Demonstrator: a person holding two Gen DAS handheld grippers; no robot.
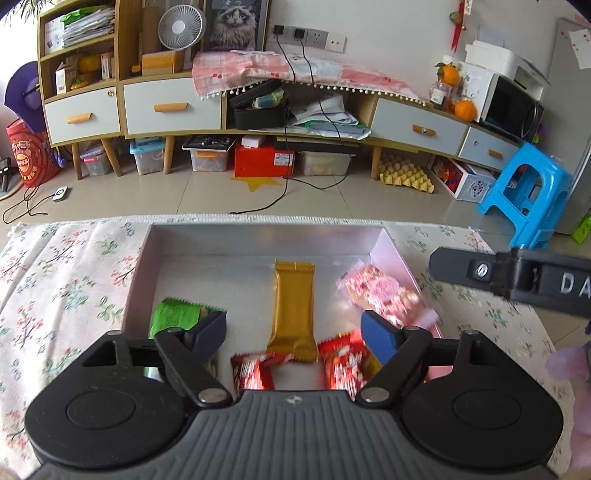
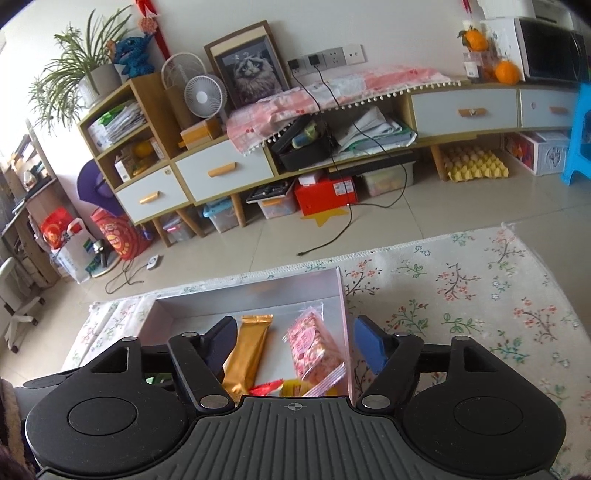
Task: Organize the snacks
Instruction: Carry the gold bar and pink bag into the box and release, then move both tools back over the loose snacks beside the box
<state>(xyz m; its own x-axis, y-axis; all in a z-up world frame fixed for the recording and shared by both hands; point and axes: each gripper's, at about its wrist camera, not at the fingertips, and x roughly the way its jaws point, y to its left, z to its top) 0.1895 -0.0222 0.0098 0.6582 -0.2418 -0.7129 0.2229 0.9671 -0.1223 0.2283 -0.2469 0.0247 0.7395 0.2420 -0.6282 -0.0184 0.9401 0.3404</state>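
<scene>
1. Now the gold bar (image 1: pixel 294 308) lies in the box (image 1: pixel 258 238), straight ahead of my left hand-held gripper (image 1: pixel 295 334), long axis pointing away from me.
2. Beside it lie the pink packet (image 1: pixel 384 293), the green packet (image 1: pixel 177 314) and the red packets (image 1: pixel 343 360).
3. My left hand-held gripper is released and empty; so is my right hand-held gripper (image 2: pixel 295 345), over the box's right side.
4. The box sits on the floral table (image 1: pixel 74 266).

A blue stool (image 1: pixel 524 195) stands on the tiled floor at three o'clock. At twelve, a long cabinet (image 1: pixel 236 107) carries a white fan (image 1: pixel 181 27), a cat picture (image 1: pixel 236 24) and a microwave (image 1: pixel 513 107).
</scene>
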